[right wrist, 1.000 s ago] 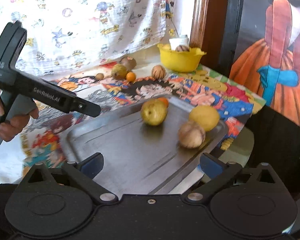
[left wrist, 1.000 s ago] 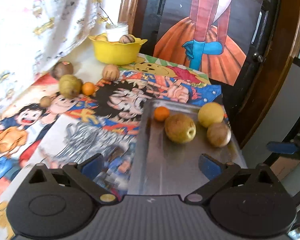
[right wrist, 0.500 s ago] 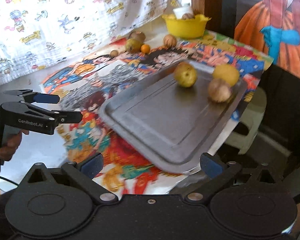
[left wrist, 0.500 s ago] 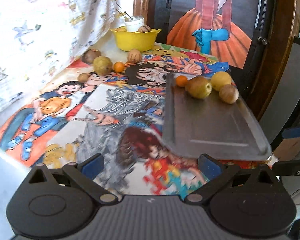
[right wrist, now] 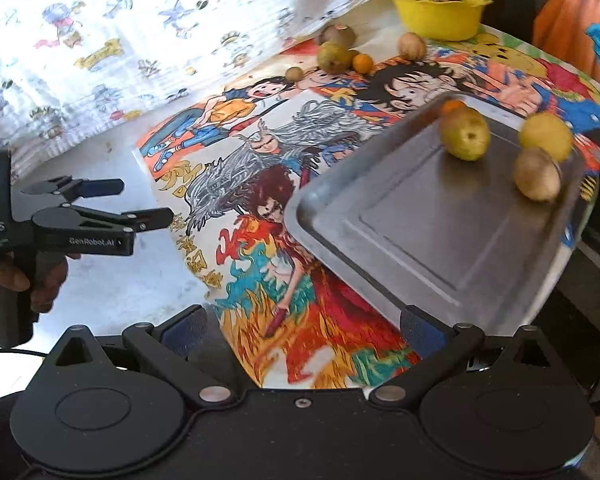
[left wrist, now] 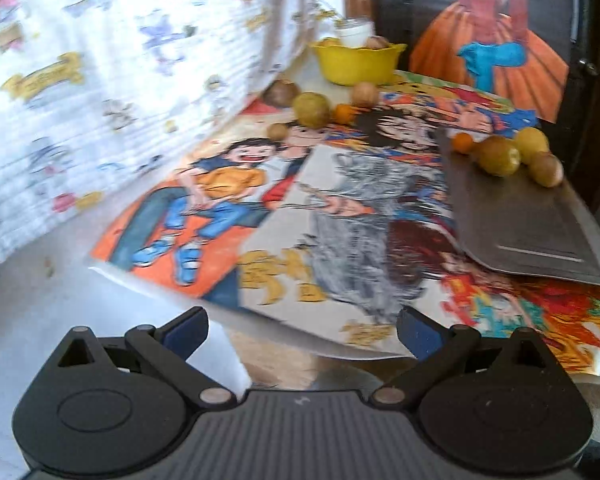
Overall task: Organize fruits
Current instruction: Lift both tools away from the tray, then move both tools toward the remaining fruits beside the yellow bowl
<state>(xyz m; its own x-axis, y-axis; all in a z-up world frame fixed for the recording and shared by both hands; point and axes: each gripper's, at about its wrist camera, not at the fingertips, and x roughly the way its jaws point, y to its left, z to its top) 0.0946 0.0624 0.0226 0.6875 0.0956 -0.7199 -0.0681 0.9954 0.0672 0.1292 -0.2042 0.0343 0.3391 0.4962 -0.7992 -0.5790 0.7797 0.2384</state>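
I am holding both grippers back at the near edge of the surface [right wrist: 112, 292], jaws spread wide and gripping nothing. My left gripper [left wrist: 300, 326] and right gripper [right wrist: 300, 326] are both facing the far end. Four fruits are sitting on the metal tray [right wrist: 420, 232], ahead and to the right, closer to my right jaws. The loose green fruit [left wrist: 311, 109] and small orange [left wrist: 343, 114] are lying far ahead by the yellow bowl [left wrist: 356, 65], nearer my left side. The fruits are roundish, showing no clear long axis.
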